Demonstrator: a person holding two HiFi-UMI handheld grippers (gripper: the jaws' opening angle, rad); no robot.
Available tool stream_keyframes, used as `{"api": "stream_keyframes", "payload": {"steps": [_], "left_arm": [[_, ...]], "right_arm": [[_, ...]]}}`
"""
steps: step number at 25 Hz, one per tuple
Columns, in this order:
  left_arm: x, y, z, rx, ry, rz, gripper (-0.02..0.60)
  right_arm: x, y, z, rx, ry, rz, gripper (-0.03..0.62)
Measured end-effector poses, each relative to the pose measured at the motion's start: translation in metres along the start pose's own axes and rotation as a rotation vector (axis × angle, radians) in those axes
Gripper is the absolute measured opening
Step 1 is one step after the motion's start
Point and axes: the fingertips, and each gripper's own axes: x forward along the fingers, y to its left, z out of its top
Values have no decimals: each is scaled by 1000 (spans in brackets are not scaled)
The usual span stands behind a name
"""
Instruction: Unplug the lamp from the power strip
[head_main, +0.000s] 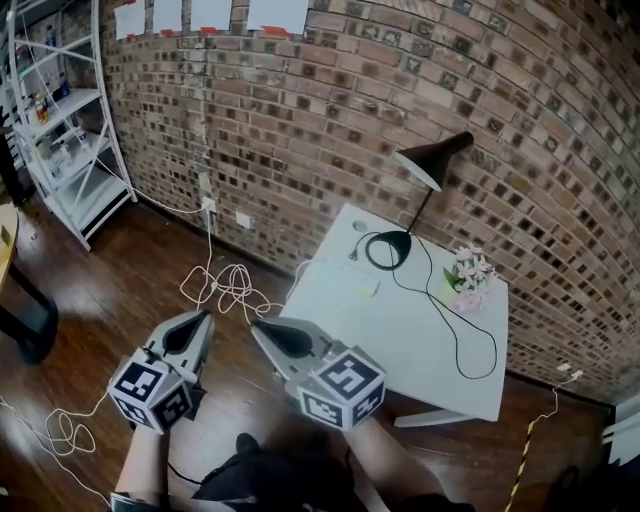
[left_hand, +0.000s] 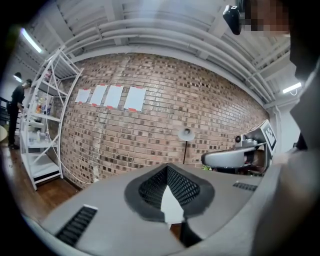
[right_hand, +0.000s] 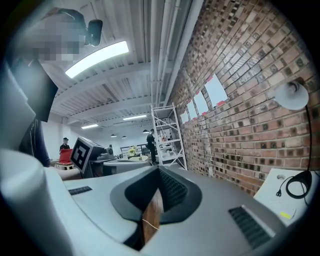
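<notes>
lamp plug (head_main: 354, 256) tiny, shelving (head_main: 62, 106) cut off left

Lamp (head_main: 428, 160): black throughout, on shade, stem and base.
Cord (head_main: 456, 340): black, running over your table top.
Table (head_main: 400, 320): plain white.
Wall (head_main: 330, 110): red-brown brick with pale mortar lines; darker bricks are scattered through it.
Floor (head_main: 110, 290): dark brown wood boards.
Cable (head_main: 228, 285): white, on the floor.
Flowers (head_main: 470, 268): pink and white, in a yellow-green pot.
Shelf (head_main: 70, 140): white frame.
Papers (head_main: 210, 14): white sheets with red-orange strips at the lower edges.
Your left gripper (head_main: 205, 316): grey shell and black pads; its cube bears black-and-white square markers.
Your right gripper (head_main: 258, 326): the same grey and black, with the same marker pattern.
</notes>
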Motion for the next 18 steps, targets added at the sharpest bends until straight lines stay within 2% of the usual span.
{"api": "stream_keyframes", "payload": {"steps": [10, 18], "left_arm": [[-14, 25, -25, -45, 9, -51, -6], [-4, 9, -27, -31, 32, -116, -6]], "right_arm": [[18, 23, -18, 9, 54, -57, -2], [4, 21, -15, 29, 32, -104, -2]]}}
